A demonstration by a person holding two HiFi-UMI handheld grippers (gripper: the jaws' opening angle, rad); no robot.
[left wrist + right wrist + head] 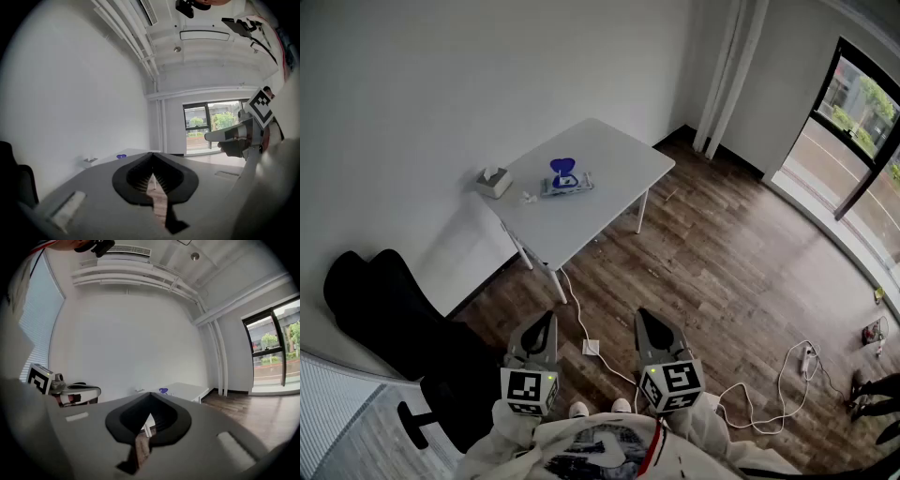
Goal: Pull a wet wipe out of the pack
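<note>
The wet wipe pack (566, 183) is seen lying near the middle of the white tabletop (619, 155), with its blue lid (563, 167) raised. A tissue box (494, 181) is set at the tabletop's left corner, and a small white item (527, 197) lies on the tabletop between the box and the pack. Both tongs are held well short of the tabletop, over the wooden floor (722, 262), and are pointed towards it. The left tongs (549, 319) are closed tip to tip, with nothing gripped. The right tongs (643, 315) are likewise closed and empty. A black chair (384, 309) is placed to the left of the tabletop, against the wall.
</note>
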